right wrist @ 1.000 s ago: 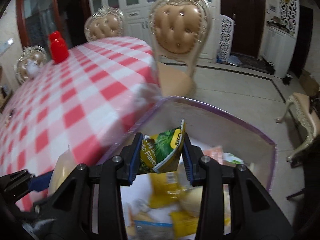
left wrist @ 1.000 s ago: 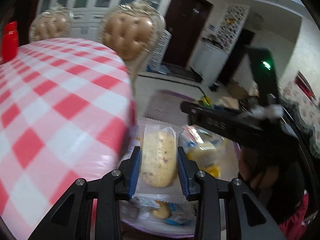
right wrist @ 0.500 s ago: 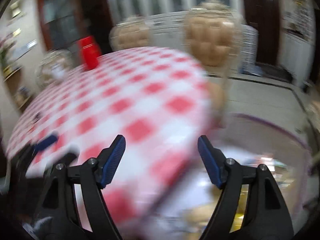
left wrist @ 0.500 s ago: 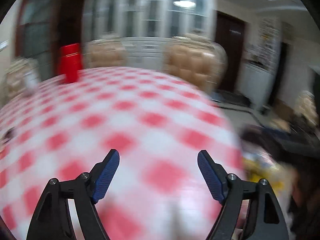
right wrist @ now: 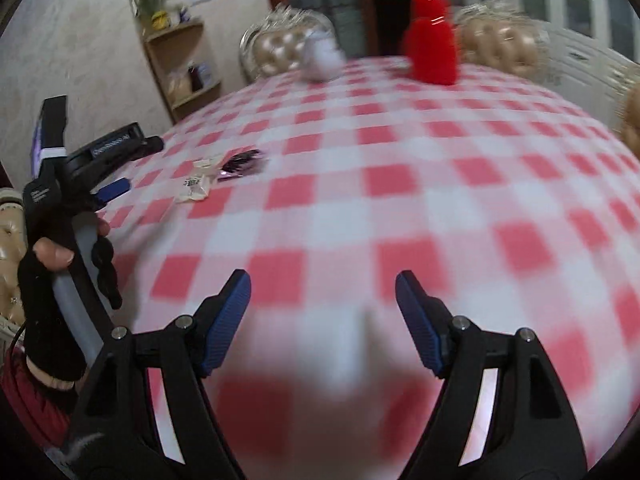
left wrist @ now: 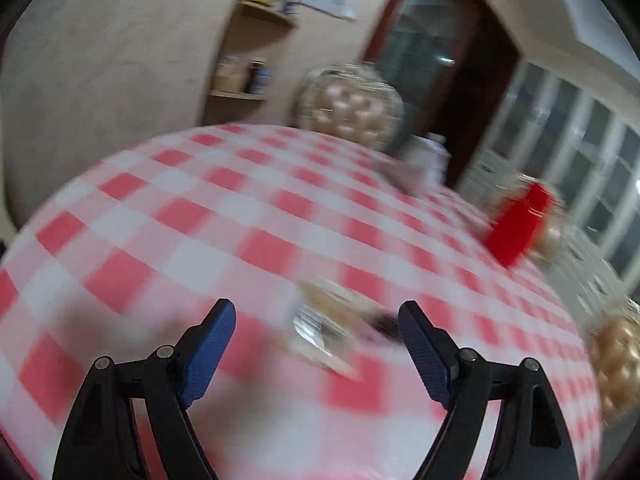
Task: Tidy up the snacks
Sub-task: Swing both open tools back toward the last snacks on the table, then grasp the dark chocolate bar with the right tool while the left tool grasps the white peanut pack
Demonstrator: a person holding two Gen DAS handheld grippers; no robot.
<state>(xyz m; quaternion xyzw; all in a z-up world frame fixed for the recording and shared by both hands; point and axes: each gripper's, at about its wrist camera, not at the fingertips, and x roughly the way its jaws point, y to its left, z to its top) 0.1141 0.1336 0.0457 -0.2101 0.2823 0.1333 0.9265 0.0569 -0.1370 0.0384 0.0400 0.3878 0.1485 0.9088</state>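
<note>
Both tongs stand spread with nothing between their ribbed blue pads. The left tongs (left wrist: pixel 316 336), whose jaws have just been opening, hover over crinkly, glossy snack packets (left wrist: pixel 332 328) lying blurred on the red-and-white checked tabletop (left wrist: pixel 208 216). Only the right tongs' (right wrist: pixel 323 312) view shows a gloved hand (right wrist: pixel 44 280) gripping the left tool, packets far left, and a smooth red bottle (right wrist: pixel 432 46).

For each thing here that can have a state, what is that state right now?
Left gripper: open, jaws just opened, nothing clamped.
Right gripper: open, jaws just opened, empty.
Small wrapped snack packets: lying loose on the red-and-white checked tablecloth.
Red plastic bottle: upright, cap on.
</note>
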